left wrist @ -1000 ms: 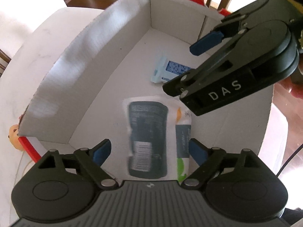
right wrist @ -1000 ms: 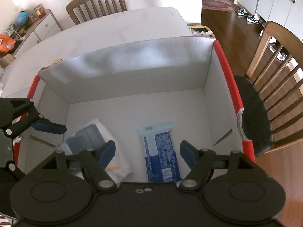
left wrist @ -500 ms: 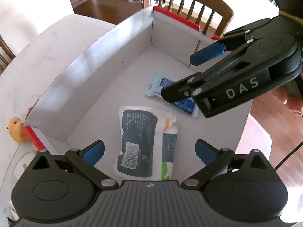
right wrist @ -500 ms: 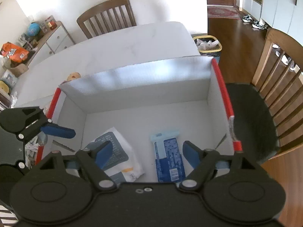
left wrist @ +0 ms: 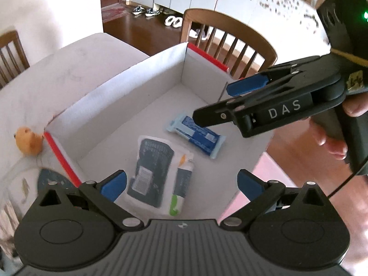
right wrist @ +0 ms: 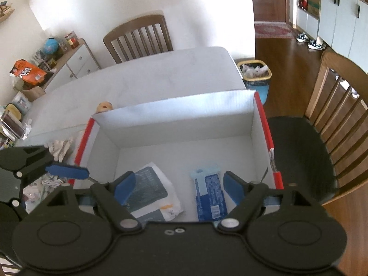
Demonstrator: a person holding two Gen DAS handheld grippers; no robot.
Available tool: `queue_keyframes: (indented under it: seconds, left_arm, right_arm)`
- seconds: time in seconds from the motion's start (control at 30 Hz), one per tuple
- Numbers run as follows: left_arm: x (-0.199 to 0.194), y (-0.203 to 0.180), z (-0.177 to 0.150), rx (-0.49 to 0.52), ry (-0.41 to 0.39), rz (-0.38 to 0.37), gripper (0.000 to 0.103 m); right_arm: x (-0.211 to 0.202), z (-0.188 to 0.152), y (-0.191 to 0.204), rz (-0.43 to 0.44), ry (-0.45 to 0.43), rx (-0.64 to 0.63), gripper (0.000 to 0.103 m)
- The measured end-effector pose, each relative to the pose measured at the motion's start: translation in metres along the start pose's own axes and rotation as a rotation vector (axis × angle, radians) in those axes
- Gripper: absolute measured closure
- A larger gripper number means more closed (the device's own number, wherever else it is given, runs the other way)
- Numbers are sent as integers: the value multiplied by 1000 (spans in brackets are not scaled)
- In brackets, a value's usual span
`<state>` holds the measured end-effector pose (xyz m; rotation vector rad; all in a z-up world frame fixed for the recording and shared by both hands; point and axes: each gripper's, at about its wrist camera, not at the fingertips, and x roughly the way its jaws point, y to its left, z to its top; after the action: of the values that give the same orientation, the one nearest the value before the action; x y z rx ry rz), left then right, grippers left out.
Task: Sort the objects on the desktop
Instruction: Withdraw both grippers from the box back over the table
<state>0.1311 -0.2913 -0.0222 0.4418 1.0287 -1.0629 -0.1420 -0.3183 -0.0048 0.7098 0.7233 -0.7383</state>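
A white cardboard box (left wrist: 128,85) with red rims stands on the white table. On its floor lie a white pouch with a dark blue panel (left wrist: 154,168) and a blue packet (left wrist: 197,135), side by side. My left gripper (left wrist: 181,184) hangs open above the pouch and holds nothing. The right gripper (left wrist: 220,101) reaches in from the right above the blue packet, also open. In the right wrist view, that right gripper (right wrist: 179,188) is open over the box (right wrist: 179,112), the pouch (right wrist: 151,188) and the blue packet (right wrist: 210,197). The left gripper's blue pad (right wrist: 66,171) shows at the left.
A small orange toy (left wrist: 28,142) sits on the table outside the box's left corner. Crumpled wrappers and a cable (right wrist: 59,147) lie left of the box. Wooden chairs (right wrist: 138,39) stand around the table, and a waste bin (right wrist: 256,78) is on the floor beyond.
Both grippers have risen away from the box floor, and their jaws stand wider. The pouch and the blue packet stay lying in the box.
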Motion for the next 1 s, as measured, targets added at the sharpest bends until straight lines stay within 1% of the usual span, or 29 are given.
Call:
queue_keyframes:
  seconds: [0.2, 0.33, 0.5, 0.67, 0.87, 1.0]
  left_arm:
    - [-31, -5, -16, 0, -75, 11, 0]
    - [-45, -4, -28, -2, -106, 4, 0]
    - [-62, 1, -46, -6, -139, -8, 0]
    - [-80, 13, -64, -24, -173, -11, 0]
    - [-101, 38, -89, -43, -212, 12, 0]
    - [-116, 54, -103, -60, -244, 28, 0]
  right_arm:
    - [-11, -6, 18, -2, -25, -22, 19]
    - [-18, -11, 32, -10, -44, -41, 19]
    - [-25, -19, 46, -28, -69, -34, 19]
    - [-32, -27, 62, -45, -92, -30, 19]
    - [-36, -32, 96, -47, -113, -50, 19]
    - [-34, -37, 117, -34, -117, -37, 19]
